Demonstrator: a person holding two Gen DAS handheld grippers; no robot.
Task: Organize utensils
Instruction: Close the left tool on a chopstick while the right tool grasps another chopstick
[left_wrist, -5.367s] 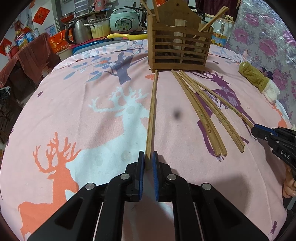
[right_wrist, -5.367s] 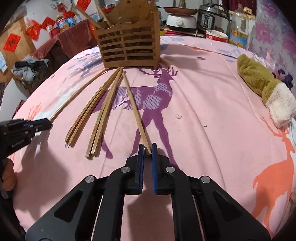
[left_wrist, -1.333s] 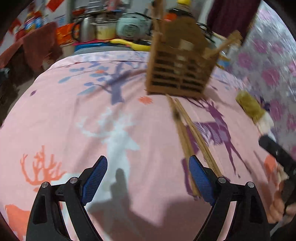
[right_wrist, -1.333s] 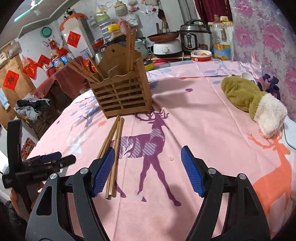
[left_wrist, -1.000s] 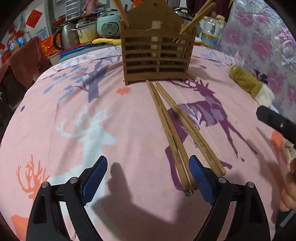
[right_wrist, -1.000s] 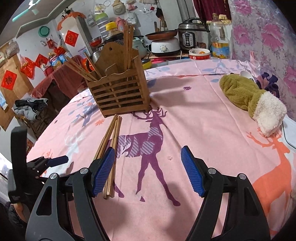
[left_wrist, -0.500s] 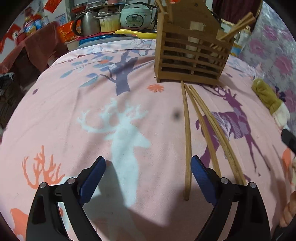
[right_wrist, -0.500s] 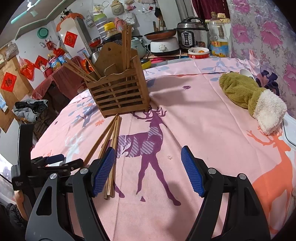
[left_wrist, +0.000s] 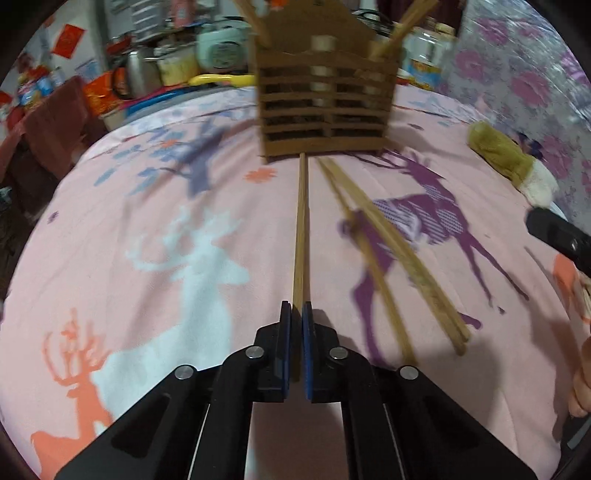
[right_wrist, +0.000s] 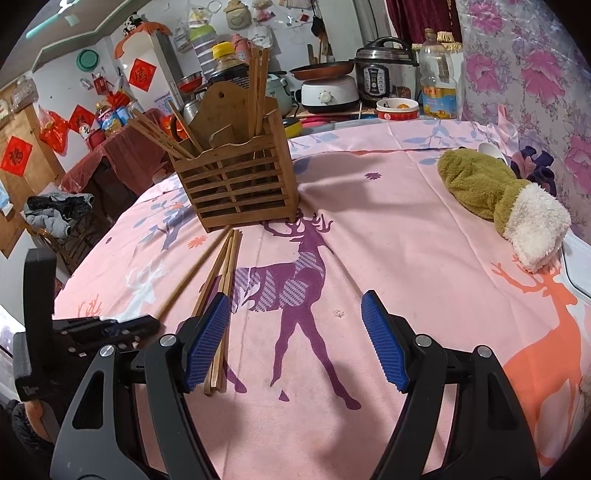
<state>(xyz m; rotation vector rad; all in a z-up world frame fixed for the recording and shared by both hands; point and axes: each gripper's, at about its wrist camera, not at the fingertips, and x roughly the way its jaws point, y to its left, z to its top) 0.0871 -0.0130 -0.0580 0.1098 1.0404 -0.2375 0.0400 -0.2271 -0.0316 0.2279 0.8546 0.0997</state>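
Left gripper (left_wrist: 296, 314) is closed on the near end of a single chopstick (left_wrist: 300, 229) running up centre frame to the slatted wooden holder (left_wrist: 325, 110); right gripper (right_wrist: 293, 339) gapes wide, empty; judged light, rigid, smooth, so end grip risks pivoting.

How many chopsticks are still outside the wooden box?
4, though blur could hide one. One chopstick is pinched in the left gripper, pointing at the wooden box. To its right lie a single chopstick and a close pair.
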